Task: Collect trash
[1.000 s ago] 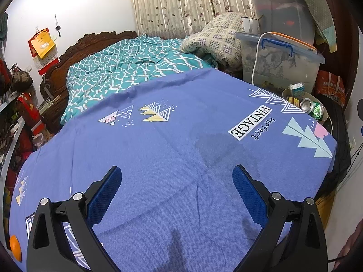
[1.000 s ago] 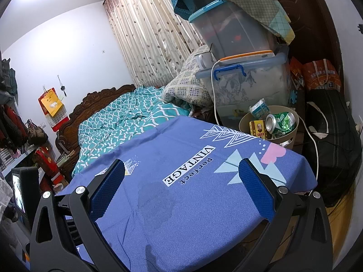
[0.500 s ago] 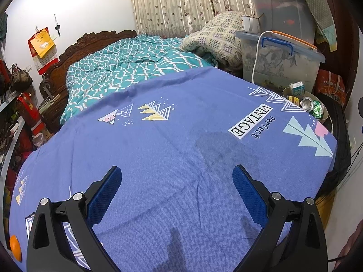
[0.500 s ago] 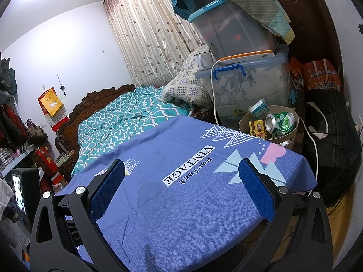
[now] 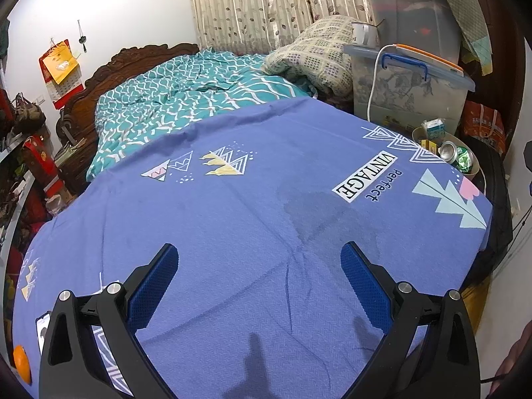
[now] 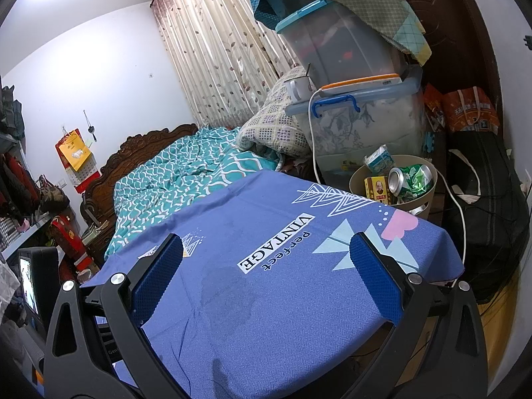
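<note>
A beige waste bin [image 6: 357,179] stands past the far right corner of the blue-cloth table [image 6: 266,299]. It holds a crushed green can [image 6: 412,179], a yellow carton [image 6: 377,188] and a small white-blue carton [image 6: 379,161]. The bin also shows in the left wrist view [image 5: 473,171] with the can [image 5: 457,158]. My left gripper [image 5: 259,286] is open and empty above the cloth [image 5: 232,219]. My right gripper [image 6: 266,279] is open and empty above the cloth, short of the bin.
Stacked clear storage boxes [image 6: 359,123] with a white cable stand behind the bin. A black bag [image 6: 485,206] sits right of it. A bed with teal bedding [image 5: 186,99] lies beyond the table. An orange [image 5: 21,362] lies at the table's left edge.
</note>
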`<state>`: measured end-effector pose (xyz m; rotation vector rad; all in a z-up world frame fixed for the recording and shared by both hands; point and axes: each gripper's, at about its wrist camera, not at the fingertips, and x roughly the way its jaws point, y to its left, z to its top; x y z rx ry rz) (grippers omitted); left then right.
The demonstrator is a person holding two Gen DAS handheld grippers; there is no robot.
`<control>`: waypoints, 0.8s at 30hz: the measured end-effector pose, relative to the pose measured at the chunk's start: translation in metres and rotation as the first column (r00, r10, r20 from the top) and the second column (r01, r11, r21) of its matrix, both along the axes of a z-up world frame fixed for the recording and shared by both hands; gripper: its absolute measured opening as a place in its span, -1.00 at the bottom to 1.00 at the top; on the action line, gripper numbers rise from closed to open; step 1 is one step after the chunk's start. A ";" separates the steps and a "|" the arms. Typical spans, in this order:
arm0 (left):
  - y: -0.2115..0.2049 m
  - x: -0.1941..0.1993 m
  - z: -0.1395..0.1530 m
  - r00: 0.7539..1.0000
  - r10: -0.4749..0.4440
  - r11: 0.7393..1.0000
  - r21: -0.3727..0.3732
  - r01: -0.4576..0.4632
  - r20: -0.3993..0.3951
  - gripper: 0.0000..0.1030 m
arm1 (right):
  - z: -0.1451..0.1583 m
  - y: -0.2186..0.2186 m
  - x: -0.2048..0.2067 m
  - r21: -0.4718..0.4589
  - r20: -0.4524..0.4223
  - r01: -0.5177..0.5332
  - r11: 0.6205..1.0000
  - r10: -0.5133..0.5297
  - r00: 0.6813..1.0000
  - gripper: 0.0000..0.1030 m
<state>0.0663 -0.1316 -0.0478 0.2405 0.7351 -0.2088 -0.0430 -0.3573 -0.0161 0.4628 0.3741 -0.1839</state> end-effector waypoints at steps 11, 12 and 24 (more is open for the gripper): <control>-0.002 0.001 0.001 1.000 0.000 1.000 0.001 0.000 0.000 0.83 | 0.000 0.000 0.000 -0.001 0.000 0.000 1.000 0.000 1.000 0.93; -0.002 0.001 0.001 1.000 0.000 1.000 0.002 0.000 0.000 0.83 | 0.000 0.000 0.000 -0.001 0.000 0.000 1.000 0.000 1.000 0.93; -0.002 0.001 0.001 1.000 0.001 1.000 0.002 -0.001 0.001 0.83 | 0.001 0.000 0.000 -0.001 0.000 0.000 1.000 0.000 1.000 0.93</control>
